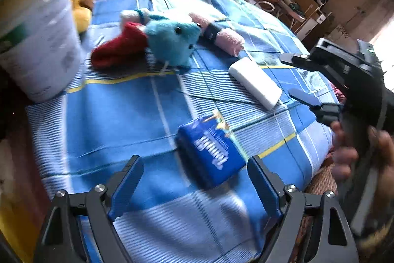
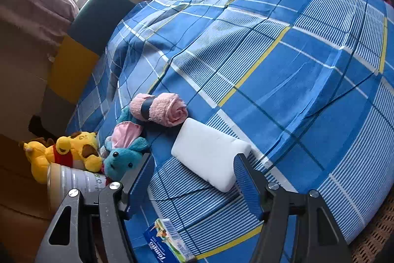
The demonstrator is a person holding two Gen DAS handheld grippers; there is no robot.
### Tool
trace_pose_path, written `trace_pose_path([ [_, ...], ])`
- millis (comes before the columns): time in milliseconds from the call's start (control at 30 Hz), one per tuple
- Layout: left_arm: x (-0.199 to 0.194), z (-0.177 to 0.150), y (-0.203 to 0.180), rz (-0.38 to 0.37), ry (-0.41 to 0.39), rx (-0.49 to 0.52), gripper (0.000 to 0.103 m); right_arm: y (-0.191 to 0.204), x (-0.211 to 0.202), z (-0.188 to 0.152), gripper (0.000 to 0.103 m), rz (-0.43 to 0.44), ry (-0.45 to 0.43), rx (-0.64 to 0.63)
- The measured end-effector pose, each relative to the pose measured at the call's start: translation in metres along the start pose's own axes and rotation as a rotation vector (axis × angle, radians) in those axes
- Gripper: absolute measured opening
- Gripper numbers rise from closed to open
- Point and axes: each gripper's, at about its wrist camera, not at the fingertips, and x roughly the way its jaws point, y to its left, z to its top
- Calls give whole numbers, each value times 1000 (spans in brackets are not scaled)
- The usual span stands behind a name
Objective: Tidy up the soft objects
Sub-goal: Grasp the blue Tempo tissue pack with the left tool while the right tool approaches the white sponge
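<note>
The bed (image 2: pixel 307 70), under a blue checked cover with white and yellow stripes, carries all the soft things. Taking the white foam block (image 2: pixel 211 154) as the landmark: the rolled pink towel (image 2: pixel 162 110) with a dark band lies just beyond it, the blue plush toy (image 2: pixel 123 159) sits to its left in the right wrist view, and the yellow plush bear (image 2: pixel 66 152) lies further left still, at the bed's edge. A white tub (image 1: pixel 41 41) stands in front of the bear – it hides part of the toy, and its own print is too blurred to read. Something red (image 1: pixel 118 51) lies against the blue plush; whether it is part of that toy or a separate piece cannot be told.

The blue tissue pack (image 1: pixel 209 152) rests on the cover on the near side of the foam block, apart from it. In the right wrist view only its end shows, cut off by the lower edge.

The left gripper (image 1: pixel 194 179) hangs over the tissue pack with its jaws released and wide – the pack sits just ahead of the tips, smeared by motion blur, with neither pad on it. The right gripper (image 2: pixel 194 169) has its jaws parted with the foam block's near end beyond the tips; the right finger's tip overlaps its corner, and contact cannot be judged. A hand (image 1: pixel 357 154) grips the right gripper's handle, partly cut off at the frame edge.
</note>
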Motion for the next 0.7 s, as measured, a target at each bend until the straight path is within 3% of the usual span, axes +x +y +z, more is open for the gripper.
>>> trace_pose_path([
  [100,18,10,-8,-7,35,-32,86,-1,0,0,68,15,-1,7],
  [233,39,16,-18,52,47,-15,87,-2,1,1,68,37,5,17],
  [300,48,13,-22,86,50,28,82,-2,0,1,68,46,4,22],
  [333,50,10,-23,96,42,50,74,-2,0,1,68,47,2,23],
  [467,37,-5,-21,76,0,140,63,-4,1,2,68,48,9,31],
  [567,24,-16,-10,65,-18,166,62,-3,3,1,68,45,20,23],
  [700,12,-34,11,105,-43,196,63,-4,10,-1,68,24,53,24],
])
